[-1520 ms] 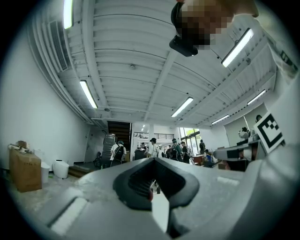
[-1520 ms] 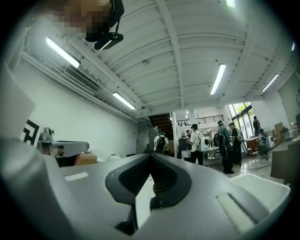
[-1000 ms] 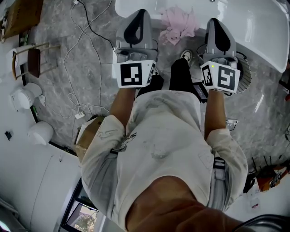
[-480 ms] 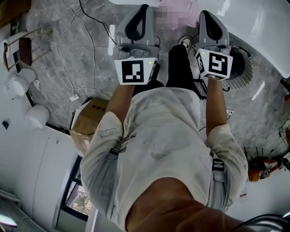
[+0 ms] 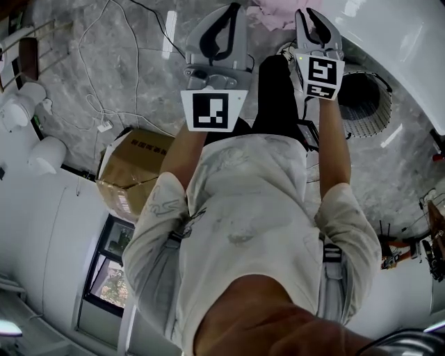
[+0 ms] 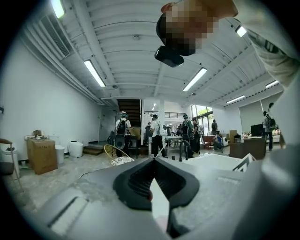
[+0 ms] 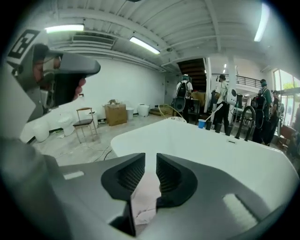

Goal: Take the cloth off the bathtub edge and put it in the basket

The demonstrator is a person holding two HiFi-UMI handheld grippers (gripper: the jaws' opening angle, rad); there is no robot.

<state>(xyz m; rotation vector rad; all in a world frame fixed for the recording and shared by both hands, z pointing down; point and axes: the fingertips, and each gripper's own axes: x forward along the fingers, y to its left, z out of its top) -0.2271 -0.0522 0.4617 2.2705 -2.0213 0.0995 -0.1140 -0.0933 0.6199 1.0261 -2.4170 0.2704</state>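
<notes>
The pink cloth [image 5: 277, 12] lies crumpled on the edge of the white bathtub [image 5: 400, 38], at the top of the head view. My right gripper [image 5: 306, 11] reaches up beside it. In the right gripper view its jaws [image 7: 150, 162] are opening, a narrow gap between the pads, and the cloth [image 7: 143, 199] shows below through that gap, not pinched. The tub [image 7: 211, 145] spreads out ahead. My left gripper [image 5: 231, 8] is held level with the right one, left of the cloth. Its tips [image 6: 152, 161] meet with nothing in them. The round wire basket [image 5: 379, 115] stands on the floor at my right.
A cardboard box [image 5: 132, 167] sits on the floor to my left, with cables [image 5: 104, 69] trailing over the marble. White toilets [image 5: 28, 139] stand at the far left. A chair [image 7: 86, 124] and several people [image 7: 220, 105] are farther off in the room.
Both grippers have moved forward towards the tub edge and the cloth. The head view has shifted, so the cardboard box shows fully and the basket lies uncovered beside the right forearm.
</notes>
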